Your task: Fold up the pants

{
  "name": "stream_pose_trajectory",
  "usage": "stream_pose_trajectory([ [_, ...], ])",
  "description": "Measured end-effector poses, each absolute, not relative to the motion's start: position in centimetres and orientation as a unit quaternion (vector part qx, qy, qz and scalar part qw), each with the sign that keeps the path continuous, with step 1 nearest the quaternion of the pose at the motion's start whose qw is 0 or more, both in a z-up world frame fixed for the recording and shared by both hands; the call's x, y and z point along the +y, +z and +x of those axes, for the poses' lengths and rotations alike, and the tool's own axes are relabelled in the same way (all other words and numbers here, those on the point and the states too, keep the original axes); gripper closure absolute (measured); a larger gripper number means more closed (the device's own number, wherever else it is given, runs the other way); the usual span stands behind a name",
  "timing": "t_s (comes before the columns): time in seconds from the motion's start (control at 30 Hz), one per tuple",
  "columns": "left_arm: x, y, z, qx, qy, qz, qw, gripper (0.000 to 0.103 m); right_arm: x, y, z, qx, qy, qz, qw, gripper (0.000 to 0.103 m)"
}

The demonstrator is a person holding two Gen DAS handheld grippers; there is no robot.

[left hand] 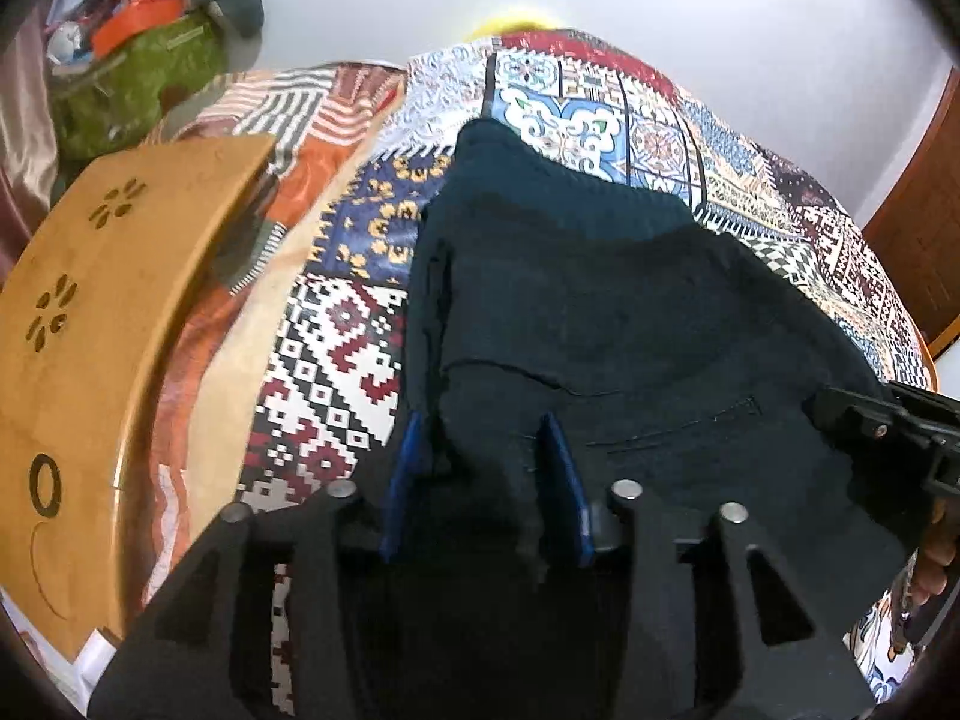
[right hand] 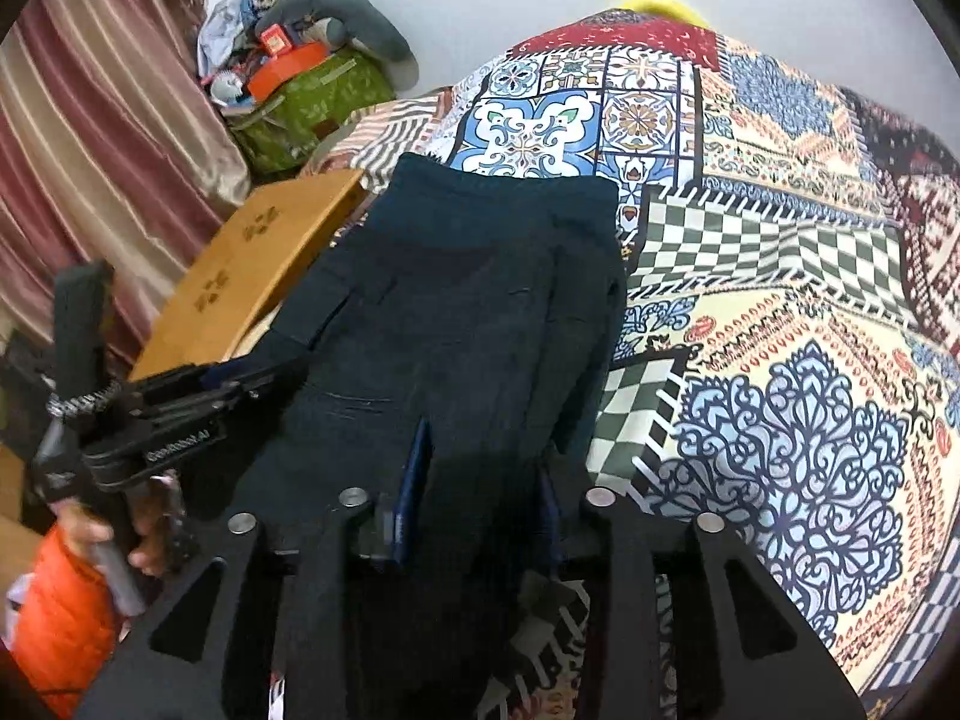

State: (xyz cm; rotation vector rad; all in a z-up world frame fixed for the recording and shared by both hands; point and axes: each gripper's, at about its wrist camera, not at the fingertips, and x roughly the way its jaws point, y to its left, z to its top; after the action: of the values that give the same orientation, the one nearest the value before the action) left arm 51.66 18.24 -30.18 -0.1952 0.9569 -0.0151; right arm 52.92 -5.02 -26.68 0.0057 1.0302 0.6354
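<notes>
- A striped pink curtain (right hand: 90,120) hangs at the far left, with a green bag (right hand: 306,108) beside it under a heap of odds and ends that includes an orange box (right hand: 288,69).
- A small wooden tray table (left hand: 102,324) with flower-shaped cut-outs rests on the left part of the bed, just beside the pants.
- The left tongs (left hand: 480,450) have blue fingers (left hand: 402,468) set a little apart, with a raised fold of dark cloth between them; they appear clamped on the near edge of the pants.
- The pants (left hand: 600,312) are dark navy, nearly black, and lie on the patchwork bedspread (right hand: 780,300), stretching away from both cameras toward the wall; a slit pocket shows on the upper layer.
- The right tongs (right hand: 480,474) also hold the near edge of the pants, cloth bunched between their blue fingers (right hand: 414,480), to the right of the left ones.
- In the right wrist view the left gripper's black body shows at the left side, held by the person's hand (right hand: 90,534).
- To the right the bedspread spreads out in checkered and floral patches, with something yellow (right hand: 660,0) at its far end against the white wall (left hand: 720,12).
</notes>
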Motion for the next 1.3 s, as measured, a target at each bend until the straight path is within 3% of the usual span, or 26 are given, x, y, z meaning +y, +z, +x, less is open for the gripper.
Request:
stream_pose_trajectory([
  [0.2, 17.4, -26.4, 49.7, 0.449, -0.001, -0.058, 0.891, 0.058, -6.1, -22.7, 50.2, 0.455, 0.283, -0.022, 0.844, 0.071],
  [0.53, 13.8, -10.6, 38.5, 0.331, -0.042, -0.032, 0.942, 0.057, -8.3, -10.0, 40.5, 0.328, 0.309, -0.011, 0.892, 0.071],
  [0.6, 12.9, -7.5, 35.4, 0.301, -0.049, -0.026, 0.952, 0.053, -9.0, -7.3, 37.8, 0.302, 0.32, 0.009, 0.898, 0.071],
  [0.67, 11.9, -4.3, 31.5, 0.263, -0.054, -0.019, 0.963, 0.043, -9.6, -5.0, 35.2, 0.277, 0.33, 0.017, 0.902, 0.071],
  [0.77, 10.8, -1.3, 26.9, 0.215, -0.053, -0.014, 0.975, 0.041, -10.1, -2.3, 31.4, 0.237, 0.345, 0.035, 0.908, 0.071],
  [1.0, 8.6, 0.7, 17.0, 0.124, -0.025, -0.016, 0.992, 0.036, -11.1, -0.4, 22.4, 0.158, 0.351, 0.038, 0.922, 0.071],
  [1.13, 8.0, 0.2, 13.6, 0.096, -0.01, -0.031, 0.995, 0.028, -11.0, -1.2, 18.8, 0.123, 0.313, 0.014, 0.942, 0.071],
  [1.23, 7.5, -0.3, 11.6, 0.079, 0.013, -0.026, 0.996, 0.017, -11.0, -1.8, 17.0, 0.113, 0.291, 0.003, 0.95, 0.062],
  [1.3, 7.6, -0.5, 10.6, 0.07, 0.023, -0.029, 0.997, 0.008, -11.1, -2.1, 16.2, 0.105, 0.277, -0.001, 0.955, 0.048],
])
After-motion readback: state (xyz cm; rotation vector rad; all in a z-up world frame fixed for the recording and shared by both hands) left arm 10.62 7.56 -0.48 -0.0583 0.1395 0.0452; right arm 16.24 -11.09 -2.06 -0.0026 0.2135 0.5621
